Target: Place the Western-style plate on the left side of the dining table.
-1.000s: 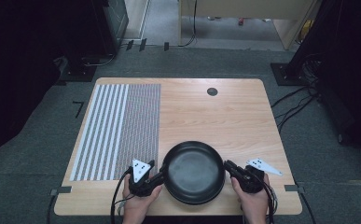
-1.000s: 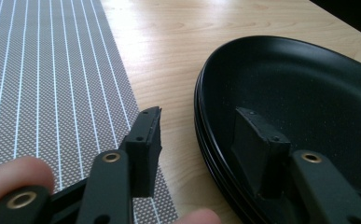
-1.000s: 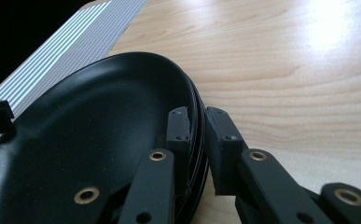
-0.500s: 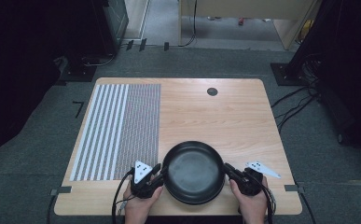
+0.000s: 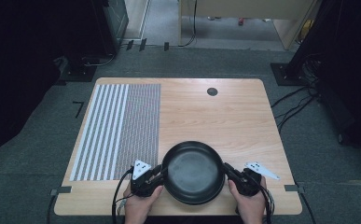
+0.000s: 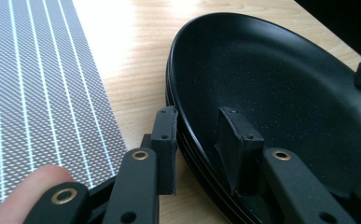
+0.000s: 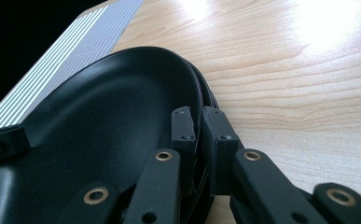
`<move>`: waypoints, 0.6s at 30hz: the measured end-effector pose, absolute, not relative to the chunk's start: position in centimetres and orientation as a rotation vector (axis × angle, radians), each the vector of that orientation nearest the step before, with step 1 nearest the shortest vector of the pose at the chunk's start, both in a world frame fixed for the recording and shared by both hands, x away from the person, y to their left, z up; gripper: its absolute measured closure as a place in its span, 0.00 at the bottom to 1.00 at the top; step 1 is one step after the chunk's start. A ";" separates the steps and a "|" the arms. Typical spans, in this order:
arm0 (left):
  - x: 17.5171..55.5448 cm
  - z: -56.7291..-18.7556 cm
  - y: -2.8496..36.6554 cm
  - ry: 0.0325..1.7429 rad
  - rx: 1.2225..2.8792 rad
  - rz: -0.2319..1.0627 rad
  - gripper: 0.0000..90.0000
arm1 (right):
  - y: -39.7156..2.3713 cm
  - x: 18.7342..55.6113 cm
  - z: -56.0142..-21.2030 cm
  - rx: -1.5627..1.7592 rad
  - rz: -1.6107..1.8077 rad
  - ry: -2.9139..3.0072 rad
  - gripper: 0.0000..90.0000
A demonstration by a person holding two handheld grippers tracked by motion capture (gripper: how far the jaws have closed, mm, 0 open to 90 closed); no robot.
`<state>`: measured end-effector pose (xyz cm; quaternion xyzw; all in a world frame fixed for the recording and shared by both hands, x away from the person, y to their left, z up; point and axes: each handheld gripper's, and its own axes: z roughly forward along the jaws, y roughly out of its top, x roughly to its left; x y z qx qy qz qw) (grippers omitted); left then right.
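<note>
Near the front edge of the wooden table (image 5: 215,116): a round black dish (image 5: 193,171), flat on the wood, about halfway between the two sides. Just to the left of it, a mat (image 5: 117,126) with white stripes and tiny dots, flat on the table too. Close to the mat, but not on it.

At the dish's left edge: the left gripper (image 5: 162,173), in the person's left hand (image 5: 138,207). Has just been closing its jaws, with the dish's rim between them. Narrow now. One jaw outside the rim, the other inside the dish, both against it. Up close in the left gripper view, thin lines along the rim, like layers. Hard to tell if one dish or a few in a pile. A fingertip (image 6: 24,186) at the bottom left of that view, beside the jaws.

At the dish's right edge: the right gripper (image 5: 225,169), in the right hand (image 5: 250,207). Jaws very narrow, pinching the rim tight. One pad inside the dish, one outside, hardly any gap. Same thin lines on the rim in the right gripper view.

Both grippers low and level with the table, facing each other across the dish.

Far across the table, well away from the dish: a small dark round spot (image 5: 211,91) in the wood.
</note>
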<state>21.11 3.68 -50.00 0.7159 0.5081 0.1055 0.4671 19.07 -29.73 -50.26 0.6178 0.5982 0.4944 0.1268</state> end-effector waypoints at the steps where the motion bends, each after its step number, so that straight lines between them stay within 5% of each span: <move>1: 21.2 -50.0 3.7 1.247 1.758 0.252 0.77 | -29.7 19.1 -50.3 1.801 1.440 1.740 0.94; 18: 21.3 -48.9 5.6 1.281 1.706 0.217 0.78 | -28.7 19.3 -51.0 1.828 1.552 1.771 0.95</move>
